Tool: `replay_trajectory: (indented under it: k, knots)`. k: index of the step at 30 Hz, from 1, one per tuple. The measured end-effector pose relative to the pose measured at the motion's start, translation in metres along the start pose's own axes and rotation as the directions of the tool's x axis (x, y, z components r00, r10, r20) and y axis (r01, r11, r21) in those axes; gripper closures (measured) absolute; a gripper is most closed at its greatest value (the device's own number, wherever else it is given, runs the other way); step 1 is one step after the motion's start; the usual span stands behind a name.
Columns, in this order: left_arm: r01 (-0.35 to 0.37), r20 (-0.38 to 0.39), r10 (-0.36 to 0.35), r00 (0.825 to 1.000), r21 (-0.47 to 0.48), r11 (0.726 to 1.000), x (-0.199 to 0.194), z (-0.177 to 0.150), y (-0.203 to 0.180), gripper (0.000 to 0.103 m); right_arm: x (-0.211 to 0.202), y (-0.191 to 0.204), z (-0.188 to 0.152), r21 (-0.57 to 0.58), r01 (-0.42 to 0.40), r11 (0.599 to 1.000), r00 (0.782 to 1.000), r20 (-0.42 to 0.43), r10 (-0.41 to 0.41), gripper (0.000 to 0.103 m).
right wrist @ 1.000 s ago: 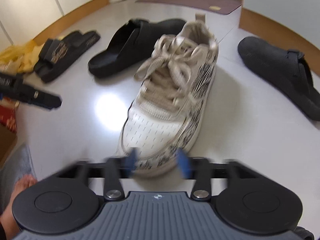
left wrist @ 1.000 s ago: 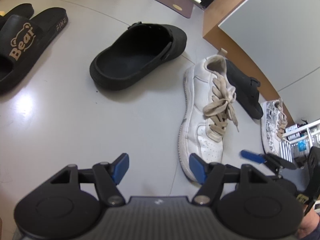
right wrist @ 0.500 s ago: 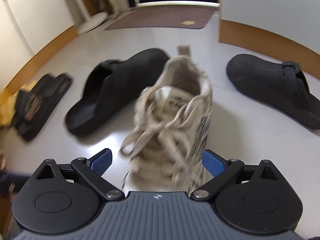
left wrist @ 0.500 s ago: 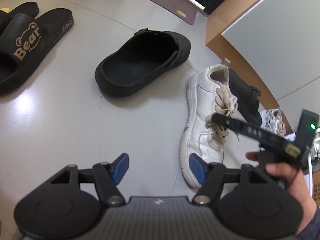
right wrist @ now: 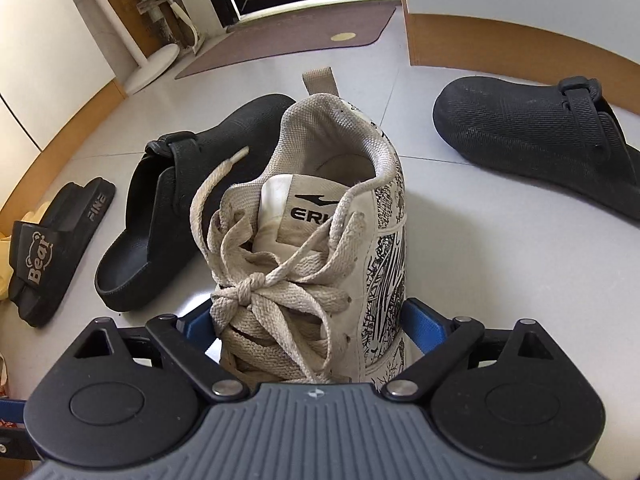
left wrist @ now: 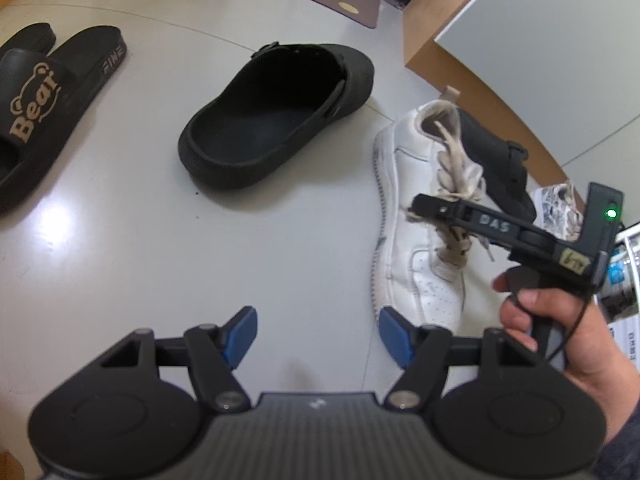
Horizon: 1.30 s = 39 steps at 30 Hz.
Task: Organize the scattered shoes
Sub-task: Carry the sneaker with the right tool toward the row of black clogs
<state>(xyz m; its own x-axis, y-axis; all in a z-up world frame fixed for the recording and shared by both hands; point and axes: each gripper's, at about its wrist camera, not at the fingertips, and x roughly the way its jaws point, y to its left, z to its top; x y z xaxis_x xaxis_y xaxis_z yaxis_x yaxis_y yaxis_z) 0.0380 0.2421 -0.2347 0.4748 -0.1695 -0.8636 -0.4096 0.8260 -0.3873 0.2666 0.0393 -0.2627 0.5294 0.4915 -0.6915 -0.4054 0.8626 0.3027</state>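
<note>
Your right gripper point(right wrist: 308, 320) straddles the printed sneaker point(right wrist: 320, 240) at its laced middle; the jaws stand wide and are closing, one blue pad at each flank, though you cannot tell yet whether they press. Your left gripper point(left wrist: 316, 330) hangs over bare floor point(left wrist: 120, 240) with its jaws about two-thirds open and nothing between them.

Judged from how the shoes lie, little sorting is done. Taking the printed sneaker as landmark: one black clog point(right wrist: 168, 220) lies just beside it on its left, its mate point(right wrist: 540, 140) well apart to the right, and the Bear slides point(right wrist: 52, 240) sit together beyond the left clog. The white sneaker point(left wrist: 416, 220), seen only from the left wrist, lies apart from the printed one with a clog between them. So both the sneakers and the clogs are yet to be paired; the slides look paired already.

The printed sneaker is canvas-lined with flat, frayed beige laces, a knotted bow and black scribble print on a smooth white side. The clogs are matte, pebbled foam with a heel strap; the white sneaker is perforated leather-like; the floor is glossy grey tile
</note>
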Motion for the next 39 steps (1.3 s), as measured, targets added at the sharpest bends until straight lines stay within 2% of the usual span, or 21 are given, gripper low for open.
replay_trajectory:
  k: [8,16,19,31,39]
  knots:
    - [-0.012,-0.006,0.012,1.0,-0.048,0.999,0.005,0.002,0.012,0.033,-0.008,-0.004,-0.008,0.054,0.013,0.998,1.0,0.0,-0.013,0.011]
    - [-0.031,-0.011,0.031,0.999,-0.072,0.997,0.019,0.003,0.009,0.033,-0.026,-0.001,-0.03,0.125,0.068,0.99,0.998,-0.019,-0.066,0.012]
    - [-0.011,-0.017,0.009,1.0,-0.127,0.992,0.026,-0.002,0.014,0.033,-0.037,0.003,-0.046,0.124,0.09,0.988,0.996,-0.02,-0.089,0.012]
    - [0.051,0.019,-0.049,0.999,-0.143,0.988,0.022,-0.004,0.008,0.033,-0.065,0.016,-0.084,0.177,0.151,0.972,0.985,-0.106,-0.134,0.013]
    - [0.082,0.005,-0.082,0.997,-0.147,0.986,0.022,-0.012,0.004,0.033,-0.083,0.02,-0.111,0.233,0.202,0.951,0.974,-0.147,-0.171,0.013]
